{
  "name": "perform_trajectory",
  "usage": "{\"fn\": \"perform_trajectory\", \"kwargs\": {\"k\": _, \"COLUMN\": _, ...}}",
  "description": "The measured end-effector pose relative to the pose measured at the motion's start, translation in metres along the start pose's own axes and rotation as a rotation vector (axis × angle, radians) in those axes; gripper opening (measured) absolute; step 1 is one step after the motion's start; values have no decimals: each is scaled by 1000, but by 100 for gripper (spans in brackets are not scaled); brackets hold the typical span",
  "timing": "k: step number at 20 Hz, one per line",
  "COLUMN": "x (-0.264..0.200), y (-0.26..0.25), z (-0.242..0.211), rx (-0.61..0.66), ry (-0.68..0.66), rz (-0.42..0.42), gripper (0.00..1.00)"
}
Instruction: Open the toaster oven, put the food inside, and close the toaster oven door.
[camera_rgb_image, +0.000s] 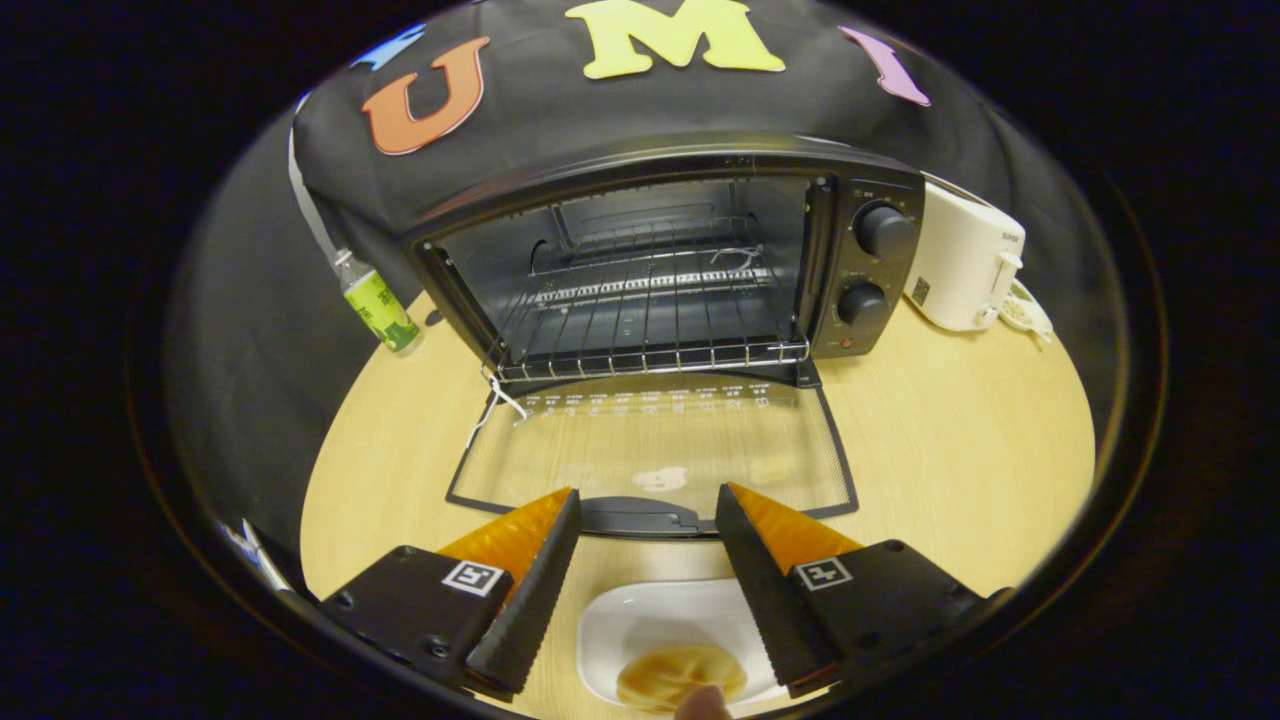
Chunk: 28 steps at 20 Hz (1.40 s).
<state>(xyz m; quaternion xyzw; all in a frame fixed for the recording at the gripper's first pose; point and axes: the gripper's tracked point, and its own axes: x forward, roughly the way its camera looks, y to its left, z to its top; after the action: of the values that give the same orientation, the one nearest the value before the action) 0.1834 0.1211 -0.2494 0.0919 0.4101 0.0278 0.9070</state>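
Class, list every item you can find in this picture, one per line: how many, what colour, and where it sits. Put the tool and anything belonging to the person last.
toaster oven: one, black, on the table beyond the fingers, cavity empty.
oven door: one, glass with black frame, folded down flat, handle just ahead of the fingers.
wire rack: one, silver, inside the oven.
bottle: one, clear with green label, left of the oven.
white appliance: one, right of the oven.
dish: one, white, between the fingers, holding tan food.
table: one, light wood.
tool: one, fingers open, holding nothing.
fingertip: one, at the dish's near edge.
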Motion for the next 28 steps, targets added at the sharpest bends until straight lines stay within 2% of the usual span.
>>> {"fn": "perform_trajectory", "kwargs": {"k": 4, "x": -21, "y": 2, "z": 10, "rx": -13, "ry": -82, "rz": 36, "gripper": 95}}
{"fn": "perform_trajectory", "kwargs": {"k": 9, "x": -77, "y": 10, "z": 16, "rx": -149, "ry": -297, "rz": 68, "gripper": 97}}
{"fn": "perform_trajectory", "kwargs": {"k": 15, "x": -131, "y": 16, "z": -23, "rx": -259, "ry": -506, "rz": 66, "gripper": 99}}
{"fn": "perform_trajectory", "kwargs": {"k": 22, "x": -137, "y": 1, "z": -77, "rx": -264, "ry": -549, "rz": 37, "gripper": 100}}
{"fn": "perform_trajectory", "kwargs": {"k": 28, "x": -106, "y": -15, "z": -111, "rx": -256, "ry": -464, "rz": 24, "gripper": 100}}
